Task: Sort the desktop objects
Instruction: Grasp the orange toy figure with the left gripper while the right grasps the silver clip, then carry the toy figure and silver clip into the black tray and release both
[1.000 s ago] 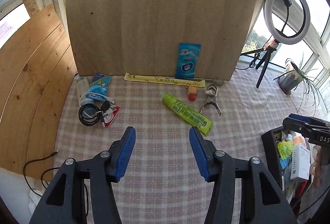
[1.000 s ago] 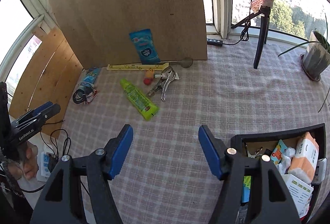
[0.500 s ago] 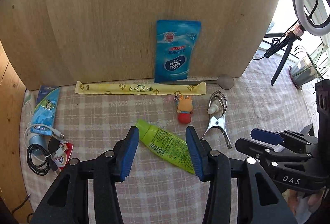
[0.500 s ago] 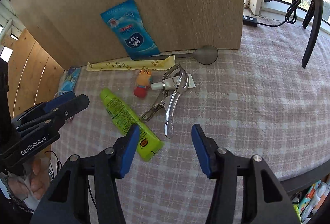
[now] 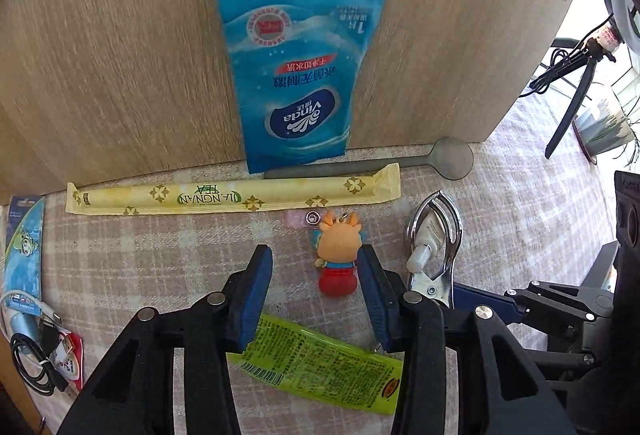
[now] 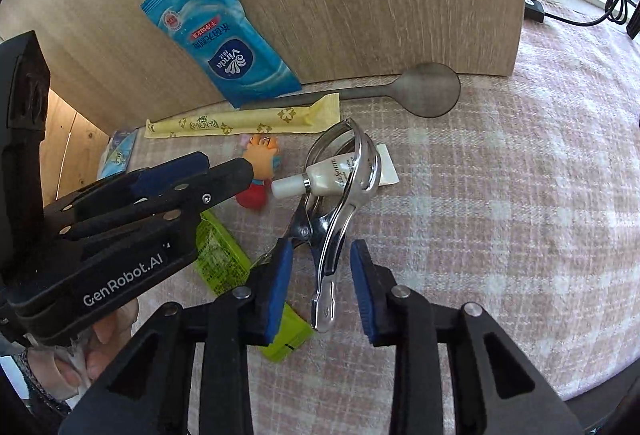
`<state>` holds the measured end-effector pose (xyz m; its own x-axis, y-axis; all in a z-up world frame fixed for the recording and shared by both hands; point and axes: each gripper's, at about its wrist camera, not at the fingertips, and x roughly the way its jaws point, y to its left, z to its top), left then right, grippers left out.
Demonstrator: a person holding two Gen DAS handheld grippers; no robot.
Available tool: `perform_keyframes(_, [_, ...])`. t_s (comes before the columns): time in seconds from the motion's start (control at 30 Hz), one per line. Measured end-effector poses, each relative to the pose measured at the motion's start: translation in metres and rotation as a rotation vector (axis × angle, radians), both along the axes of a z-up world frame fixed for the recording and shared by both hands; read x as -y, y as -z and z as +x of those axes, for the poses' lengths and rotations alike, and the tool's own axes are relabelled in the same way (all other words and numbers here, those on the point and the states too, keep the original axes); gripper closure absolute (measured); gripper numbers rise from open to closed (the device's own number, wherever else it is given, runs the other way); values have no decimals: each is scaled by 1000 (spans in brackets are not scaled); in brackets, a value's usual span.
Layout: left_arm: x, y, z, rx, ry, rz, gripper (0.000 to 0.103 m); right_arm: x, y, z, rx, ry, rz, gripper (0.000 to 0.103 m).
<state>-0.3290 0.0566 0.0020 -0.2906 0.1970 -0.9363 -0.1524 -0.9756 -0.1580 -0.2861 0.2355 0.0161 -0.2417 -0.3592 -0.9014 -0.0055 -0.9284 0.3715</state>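
Metal clamp (image 6: 340,219) handle between closing right jaws, seemingly untouched.

Daylight, bright; source at the upper right, where the window area (image 5: 616,47) is blown out. Wooden board (image 5: 120,35) shows streaky motion blur. Chrome clamp (image 6: 340,195) carries specular glare. Strong fisheye bowing, dark vignette corners. Shadows under objects short, probably soft.
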Motion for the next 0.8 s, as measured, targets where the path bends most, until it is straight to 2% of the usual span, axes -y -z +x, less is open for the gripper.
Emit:
perform_keyframes(0.03, [-1, 2, 0, 5, 4, 0, 72, 0, 1, 1, -1, -4, 0, 84])
perform_keyframes(0.07, [-3, 3, 1, 5, 11, 14, 73, 1, 2, 3, -5, -12, 7, 88])
perform_keyframes(0.13, [-6, 3, 3, 1, 27, 38, 87, 1, 3, 7, -11, -20, 15, 89])
perform_keyframes(0.3, [-13, 3, 10, -11, 36, 9, 92, -7, -3, 16, -43, -9, -6, 90])
perform_keyframes(0.47, [-9, 4, 17, -3, 21, 30, 91, -18, -7, 34, -52, -24, -2, 91])
perform_keyframes(0.53, [-9, 4, 18, 4, 16, 35, 82, -21, -6, 41, -44, -30, 2, 91])
perform_keyframes(0.73, [-29, 15, 14, 25, 54, 19, 82, -35, 0, 75, 5, -57, 34, 91])
perform_keyframes(0.8, [-38, 15, 17, -10, 76, -19, 84, -39, 3, 85, 31, -66, 47, 92])
